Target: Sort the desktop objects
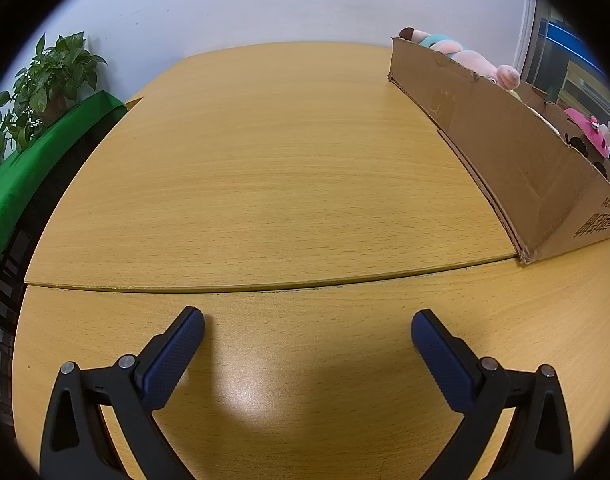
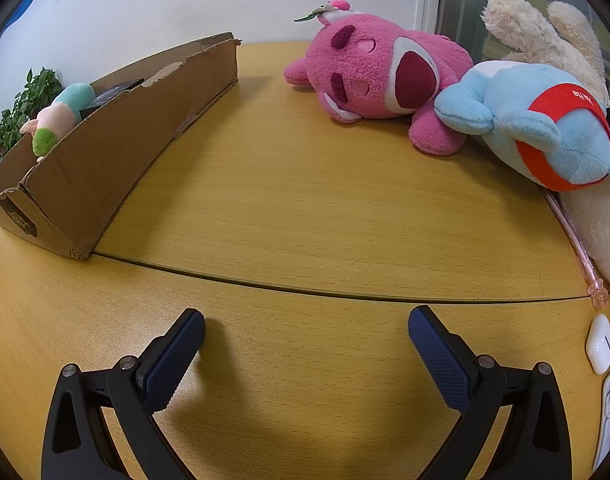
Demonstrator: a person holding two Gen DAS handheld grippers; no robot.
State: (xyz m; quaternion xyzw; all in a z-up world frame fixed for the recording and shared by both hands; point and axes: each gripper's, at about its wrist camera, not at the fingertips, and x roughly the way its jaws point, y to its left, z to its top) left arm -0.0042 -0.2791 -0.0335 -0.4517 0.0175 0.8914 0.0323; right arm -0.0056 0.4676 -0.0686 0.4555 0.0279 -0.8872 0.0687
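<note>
Plush toys are seen awaiting sorting on a wooden desk (image 2: pixel 305 208), with a long cardboard box (image 2: pixel 117 148) set at the left of the right-wrist frame. One toy, pastel pink and teal (image 2: pixel 59 114), is already lodged in that box. Three more are counted loose at the upper right: a pink bear (image 2: pixel 381 76), a light-blue toy with a red band (image 2: pixel 545 128) resting against it, and a cream toy (image 2: pixel 545 36) behind both. A pink pen (image 2: pixel 581 256) and a white earbud case (image 2: pixel 601 344) are found at the right edge.

In the left-wrist view the same box (image 1: pixel 505 148) is seen at the right, with toys showing above its rim, and one potted plant (image 1: pixel 49 80) at upper left.

Both the left gripper (image 1: pixel 307 328) and the right gripper (image 2: pixel 306 326) are held low over bare desk, jaws spread wide and holding nothing. The sort is judged barely begun; a reach by the right gripper to the pink bear appears to be called for next.
</note>
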